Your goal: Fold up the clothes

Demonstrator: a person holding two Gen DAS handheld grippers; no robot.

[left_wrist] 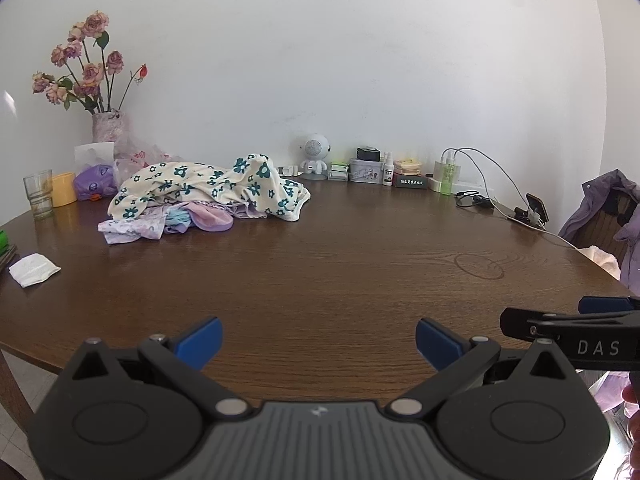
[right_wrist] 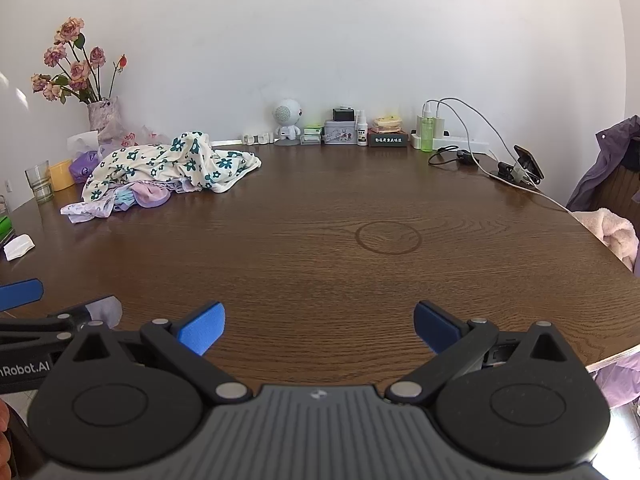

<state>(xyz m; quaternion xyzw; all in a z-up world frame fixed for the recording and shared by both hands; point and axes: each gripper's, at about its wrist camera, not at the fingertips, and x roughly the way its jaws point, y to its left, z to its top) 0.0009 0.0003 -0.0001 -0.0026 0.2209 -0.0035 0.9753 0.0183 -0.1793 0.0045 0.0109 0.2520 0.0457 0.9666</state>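
Observation:
A heap of clothes lies at the far left of the brown wooden table (left_wrist: pixel 360 248): a cream garment with teal flowers (left_wrist: pixel 216 184) (right_wrist: pixel 172 164) on top, lilac and pale blue pieces (left_wrist: pixel 176 220) (right_wrist: pixel 132 198) under it. My left gripper (left_wrist: pixel 319 338) hovers over the table's near edge, jaws open and empty, far from the heap. My right gripper (right_wrist: pixel 319 326) hangs beside it to the right, also open with nothing between its blue pads. Part of the right gripper's finger (left_wrist: pixel 560 328) shows in the left wrist view.
A vase of pink roses (left_wrist: pixel 106 128), a glass (left_wrist: pixel 38 194), a yellow cup (left_wrist: pixel 64 188) and a purple bag stand behind the heap. Small boxes, bottles, a white robot figure (left_wrist: pixel 316 158) and cables line the back wall. A white tissue (left_wrist: pixel 34 270) lies left. A chair with purple jacket (left_wrist: pixel 608 208) stands right.

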